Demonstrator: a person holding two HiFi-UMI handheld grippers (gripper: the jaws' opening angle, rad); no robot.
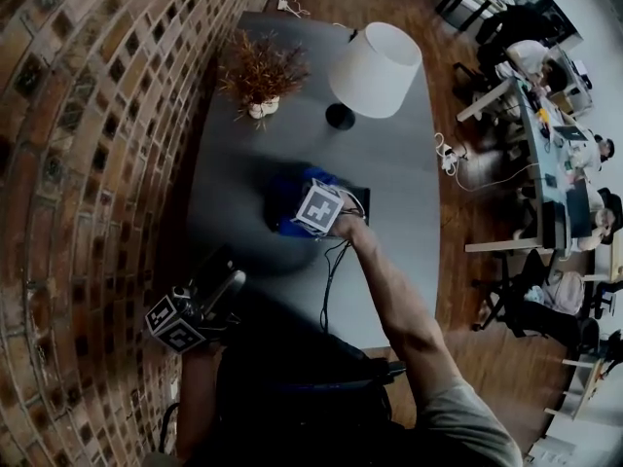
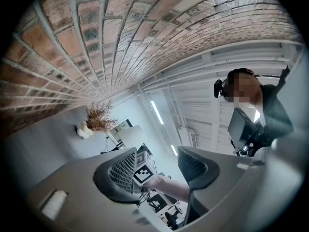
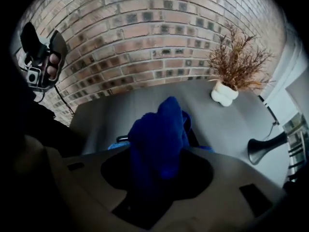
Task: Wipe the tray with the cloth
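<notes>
at the middle of the grey table (image 1: 389, 183), the right gripper (image 3: 160, 170) points down, its jaws clamped on the bunched blue cloth (image 3: 161, 129), which lies over a dark shape (image 1: 275, 214) too hidden to name. at the near left by the brick wall (image 1: 88, 163), the left gripper (image 2: 154, 170) is held off the table, jaws apart and empty. a dried plant (image 1: 261, 74) and a white lamp (image 1: 375, 69) stand at the far end.

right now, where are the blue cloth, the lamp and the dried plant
blue cloth (image 3: 159, 129), right gripper view, middle of the bunched fabric
lamp (image 1: 378, 66), head view, centre of the white shade
dried plant (image 1: 263, 69), head view, middle of the brown twigs
</notes>
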